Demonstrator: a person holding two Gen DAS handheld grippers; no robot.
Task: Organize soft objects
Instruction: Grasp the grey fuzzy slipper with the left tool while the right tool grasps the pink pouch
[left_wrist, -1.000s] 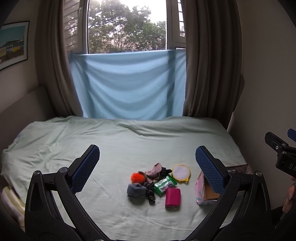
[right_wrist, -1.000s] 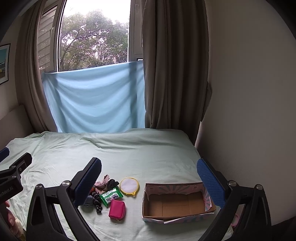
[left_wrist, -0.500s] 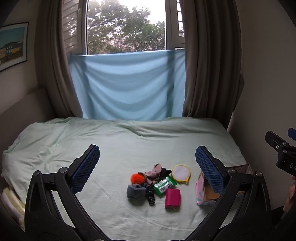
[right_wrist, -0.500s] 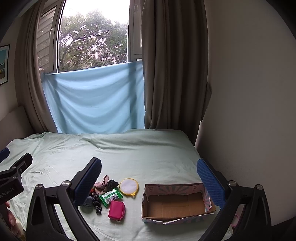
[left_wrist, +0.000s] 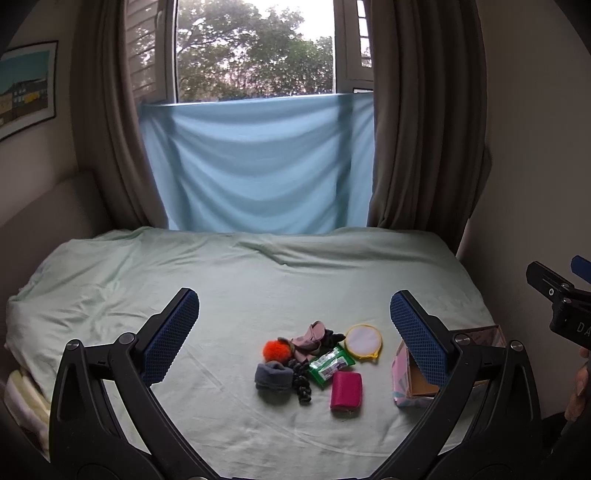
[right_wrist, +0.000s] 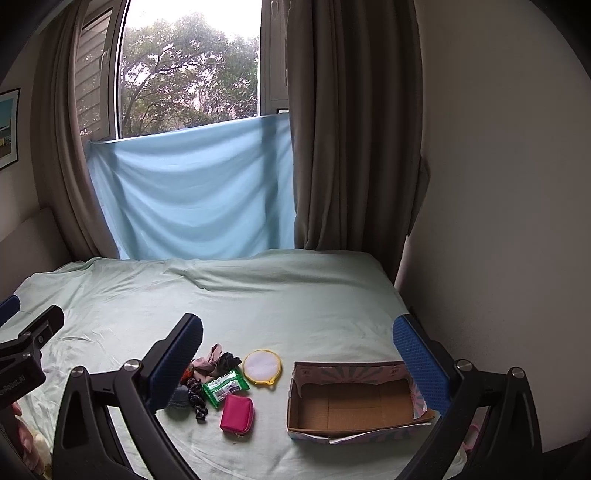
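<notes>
Both my left gripper (left_wrist: 294, 328) and right gripper (right_wrist: 298, 352) are wide open and empty, so honestly I might snag the bedsheet (right_wrist: 258, 295) grabbing that pink pouch (right_wrist: 237, 412) left of the cardboard box (right_wrist: 354, 432).

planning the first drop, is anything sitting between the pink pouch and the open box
Nothing visible. Bare sheet lies between the pouch and the box, and the box holds nothing. The round yellow pad sits farther back, off that line. Both grippers hang above, open.

Brown curtains (right_wrist: 351, 147), blue cloth (left_wrist: 255, 166) across window (left_wrist: 255, 48), framed picture (left_wrist: 26, 85) on wall.
</notes>
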